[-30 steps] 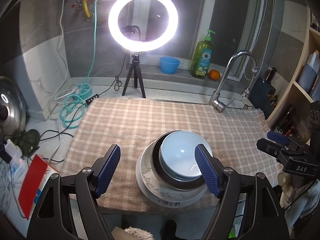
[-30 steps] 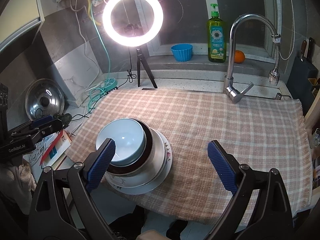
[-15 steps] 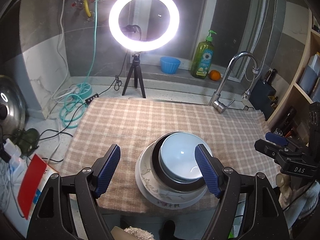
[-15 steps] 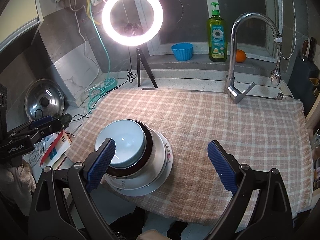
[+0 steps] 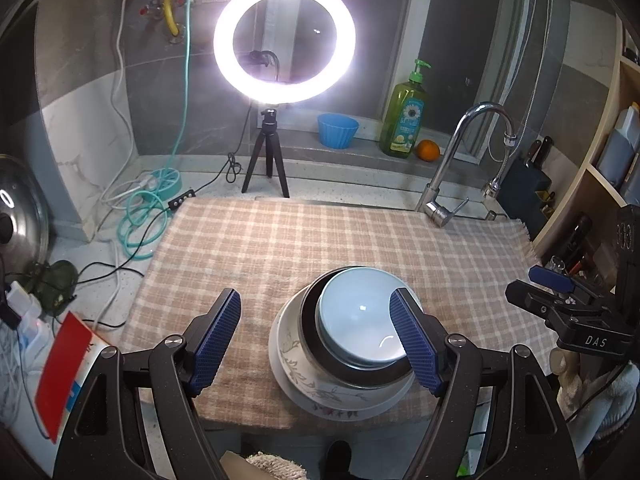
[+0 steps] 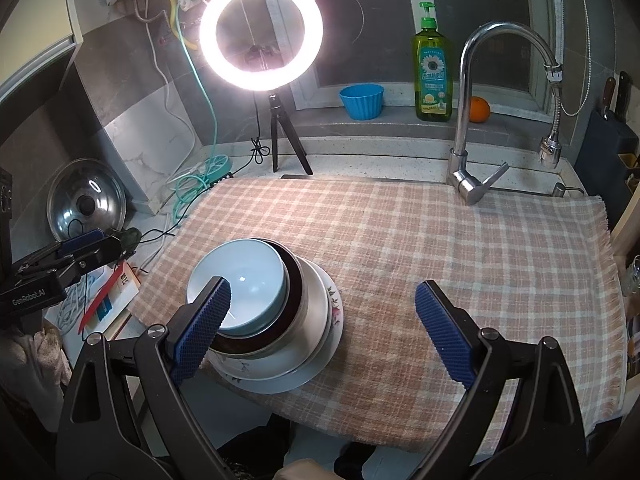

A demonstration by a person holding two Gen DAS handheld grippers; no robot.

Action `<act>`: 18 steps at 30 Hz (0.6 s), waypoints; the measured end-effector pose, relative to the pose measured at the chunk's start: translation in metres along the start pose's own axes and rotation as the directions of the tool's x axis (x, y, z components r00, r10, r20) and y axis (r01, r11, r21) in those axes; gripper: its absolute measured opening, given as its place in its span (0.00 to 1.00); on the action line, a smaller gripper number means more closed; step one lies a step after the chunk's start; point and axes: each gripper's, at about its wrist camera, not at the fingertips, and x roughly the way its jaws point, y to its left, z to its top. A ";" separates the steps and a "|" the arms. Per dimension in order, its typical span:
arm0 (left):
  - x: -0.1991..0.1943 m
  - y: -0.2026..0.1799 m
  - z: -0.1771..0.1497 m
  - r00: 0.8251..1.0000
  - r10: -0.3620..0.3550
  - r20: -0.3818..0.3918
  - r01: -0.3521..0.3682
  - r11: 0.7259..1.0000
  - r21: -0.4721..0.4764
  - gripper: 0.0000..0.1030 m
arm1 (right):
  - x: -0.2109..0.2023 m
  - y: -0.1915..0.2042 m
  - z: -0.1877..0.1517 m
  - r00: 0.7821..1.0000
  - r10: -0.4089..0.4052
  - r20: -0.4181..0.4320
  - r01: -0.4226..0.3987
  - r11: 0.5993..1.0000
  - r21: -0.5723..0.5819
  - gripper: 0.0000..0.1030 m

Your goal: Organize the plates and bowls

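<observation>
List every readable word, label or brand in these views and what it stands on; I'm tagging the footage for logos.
"DAS": on the black body of the right claw, seen from the left wrist.
"GenRobot.AI": on the black body of the left claw, seen from the right wrist.
Dish soap bottle: sunflower label, print too small to read.
Red and white booklet: characters too blurred to read.

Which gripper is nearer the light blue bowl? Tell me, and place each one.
Left, though only slightly. The left gripper hangs open with the light blue bowl behind its right finger. The right gripper is open too, with the bowl behind its left finger. Neither touches it.
</observation>
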 end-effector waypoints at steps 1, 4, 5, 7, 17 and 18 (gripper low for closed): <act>0.000 0.000 0.000 1.000 -0.001 0.000 0.001 1.000 -0.001 0.75 | 0.001 0.000 -0.001 1.000 0.000 -0.001 0.000 1.000 0.001 0.93; 0.000 0.001 0.000 1.000 -0.002 -0.001 0.002 1.000 -0.002 0.75 | 0.002 0.000 -0.005 1.000 -0.001 -0.005 0.001 1.000 0.000 0.93; 0.000 0.001 0.000 1.000 -0.004 -0.001 0.004 1.000 -0.002 0.75 | 0.003 0.000 -0.006 1.000 -0.002 -0.007 0.002 1.000 -0.001 0.93; 0.000 0.001 0.000 1.000 -0.004 -0.001 0.004 1.000 -0.003 0.75 | 0.004 0.001 -0.006 1.000 -0.002 -0.009 0.002 1.000 -0.001 0.93; 0.002 0.003 -0.001 1.000 0.000 -0.001 0.000 1.000 0.000 0.75 | 0.004 0.000 -0.005 1.000 -0.002 -0.010 0.002 1.000 -0.002 0.93; 0.002 0.003 -0.001 1.000 -0.001 -0.002 0.001 1.000 0.000 0.75 | 0.004 0.000 -0.006 1.000 -0.001 -0.011 0.001 1.000 -0.002 0.93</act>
